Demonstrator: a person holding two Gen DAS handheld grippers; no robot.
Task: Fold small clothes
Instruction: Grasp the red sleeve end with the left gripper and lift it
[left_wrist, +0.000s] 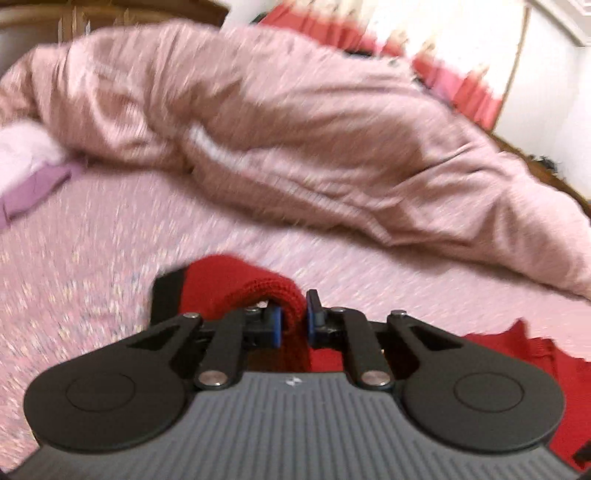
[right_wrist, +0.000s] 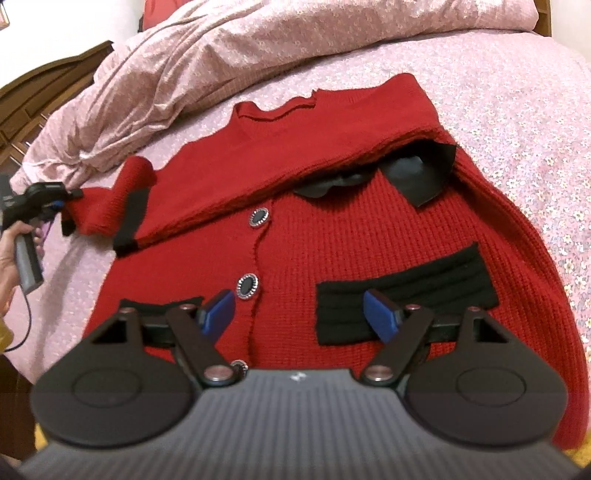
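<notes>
Bed sheet (right_wrist: 517, 110), pink with small flowers, takes up most of both views. Rumpled pink duvet (right_wrist: 221, 55) heaped along the far side, near the cardigan's far hem. Wooden bed frame (right_wrist: 55, 85) shows at the left edge in the right wrist view.

Red cardigan (right_wrist: 351, 229) lies flat on the sheet, front up, hem folded over its collar end. Black collar (right_wrist: 417, 173) peeks out under the fold. Black pocket band (right_wrist: 406, 295) on the right side; jewelled buttons (right_wrist: 248, 285) run down the middle.

Left gripper (left_wrist: 295, 315): jaws nearly together, blue pads pinching the red sleeve (right_wrist: 107, 206) near its black cuff; view is motion-blurred. Sleeve is raised off the sheet at the cardigan's left edge. A hand (right_wrist: 14, 251) holds this gripper's handle.

Right gripper (right_wrist: 299, 314): jaws wide apart, nothing between them, poised over the lower front of the cardigan. Whether it touches the knit, cannot tell.

Open sheet right of the cardigan.
</notes>
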